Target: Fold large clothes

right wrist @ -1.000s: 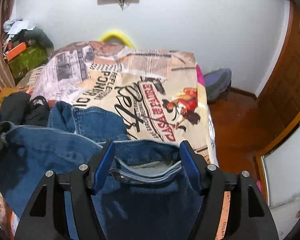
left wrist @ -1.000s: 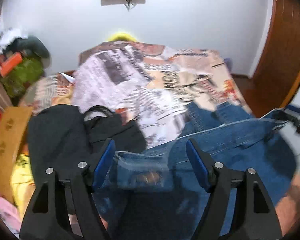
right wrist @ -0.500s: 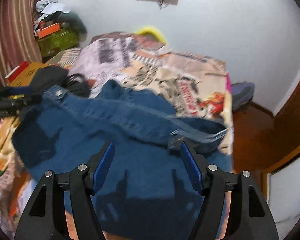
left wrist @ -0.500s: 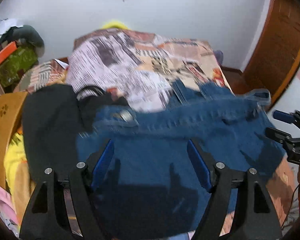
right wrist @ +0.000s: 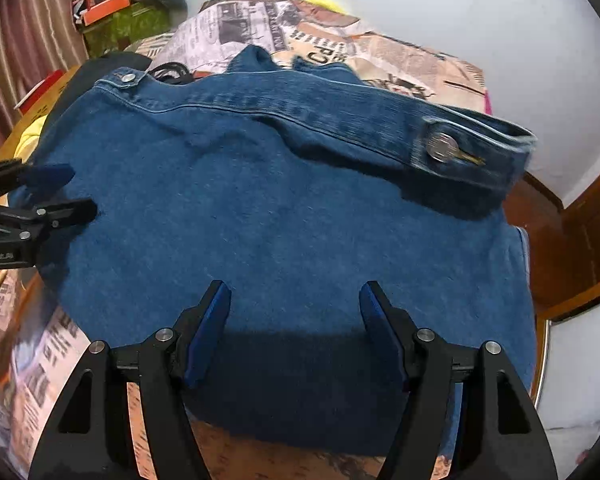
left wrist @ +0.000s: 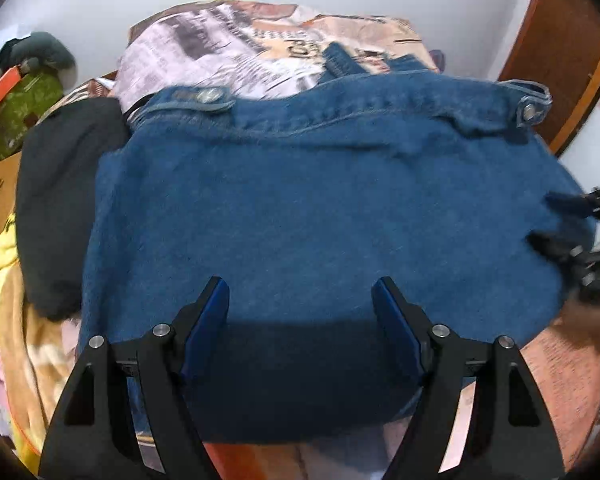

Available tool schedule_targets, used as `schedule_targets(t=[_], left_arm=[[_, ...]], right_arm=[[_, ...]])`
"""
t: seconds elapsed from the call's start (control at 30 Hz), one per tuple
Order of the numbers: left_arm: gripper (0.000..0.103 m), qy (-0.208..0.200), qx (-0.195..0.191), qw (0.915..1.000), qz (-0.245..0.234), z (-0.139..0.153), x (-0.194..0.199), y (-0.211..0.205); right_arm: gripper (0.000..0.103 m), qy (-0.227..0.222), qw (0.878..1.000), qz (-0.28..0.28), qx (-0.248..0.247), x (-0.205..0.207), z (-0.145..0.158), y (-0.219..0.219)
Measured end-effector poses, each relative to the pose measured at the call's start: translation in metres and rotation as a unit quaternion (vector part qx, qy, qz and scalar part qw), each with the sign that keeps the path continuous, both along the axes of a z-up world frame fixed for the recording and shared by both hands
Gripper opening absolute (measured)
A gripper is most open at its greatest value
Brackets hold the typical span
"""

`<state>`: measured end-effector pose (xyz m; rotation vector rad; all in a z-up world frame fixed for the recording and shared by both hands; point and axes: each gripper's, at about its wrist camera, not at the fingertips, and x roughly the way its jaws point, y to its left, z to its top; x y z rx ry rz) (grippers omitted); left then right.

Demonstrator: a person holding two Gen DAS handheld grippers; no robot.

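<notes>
A blue denim garment [left wrist: 320, 208] lies folded on the bed, its banded hem with metal buttons [left wrist: 206, 96] at the far side. It also fills the right wrist view [right wrist: 284, 220], with a button [right wrist: 442, 147] at the right end of the band. My left gripper [left wrist: 300, 308] is open and empty above the near edge of the denim. My right gripper [right wrist: 294, 312] is open and empty above the near edge too. Each gripper shows at the side of the other view: the right gripper [left wrist: 568, 220], the left gripper [right wrist: 52, 196].
A newspaper-print bedspread [left wrist: 236, 44] covers the bed beyond the denim. Black clothing [left wrist: 60, 184] and a yellow cloth [left wrist: 0, 264] lie at the left. Boxes and clutter [right wrist: 116, 4] stand at the far left. A wooden door [left wrist: 560, 48] is at the right.
Both grippers let go of the denim hem and pulled back toward me. The denim dropped flat onto the bed, folded over itself, with the band now at the far side.
</notes>
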<state>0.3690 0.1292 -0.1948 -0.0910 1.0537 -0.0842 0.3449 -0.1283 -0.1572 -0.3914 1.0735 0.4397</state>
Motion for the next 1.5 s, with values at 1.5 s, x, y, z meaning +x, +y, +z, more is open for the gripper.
schedule_targets(t=[1.5], left_arm=[[0.089,0.016,-0.350,0.9029,0.249,-0.066,-0.044,0.088]], right_arm=[[0.068,-0.035,0.993,-0.116,0.011,-0.016,0.024,-0.070]])
